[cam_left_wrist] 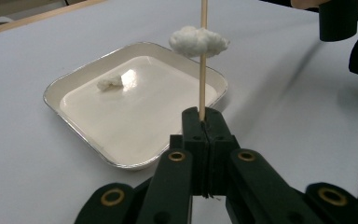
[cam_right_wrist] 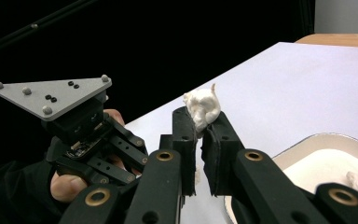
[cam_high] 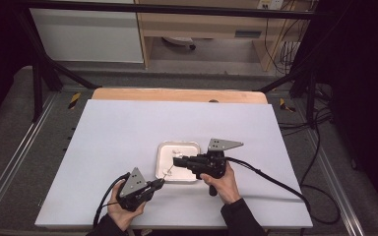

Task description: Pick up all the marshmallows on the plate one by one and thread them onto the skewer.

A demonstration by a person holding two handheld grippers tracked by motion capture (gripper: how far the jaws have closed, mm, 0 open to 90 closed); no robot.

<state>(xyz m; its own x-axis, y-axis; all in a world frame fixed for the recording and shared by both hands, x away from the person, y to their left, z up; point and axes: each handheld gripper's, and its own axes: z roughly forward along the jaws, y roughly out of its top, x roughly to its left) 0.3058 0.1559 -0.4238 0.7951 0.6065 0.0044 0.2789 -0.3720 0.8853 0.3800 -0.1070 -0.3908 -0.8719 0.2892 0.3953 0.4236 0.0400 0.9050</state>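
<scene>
Nearest, left hand-held gripper (cam_left_wrist: pixel 204 122) clamped on an upright wooden skewer (cam_left_wrist: pixel 203 74) piercing a cotton wad (cam_left_wrist: pixel 198 41), right hand-held gripper (cam_right_wrist: pixel 204 122) pinching that wad beside the white tray (cam_left_wrist: pixel 74 79) on the desk (cam_high: pixel 118 128).

White worktop (cam_high: pixel 128 132) on grey floor (cam_high: pixel 10 142). Beyond the claws: wooden shelving (cam_high: pixel 202 24), white cabinet (cam_high: pixel 86 34). Black frame rails (cam_high: pixel 167 8) overhead. Dim surroundings.

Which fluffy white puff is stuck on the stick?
The puff skewered on the stick; another puff lies in the tray, a third sits in the right gripper.
</scene>
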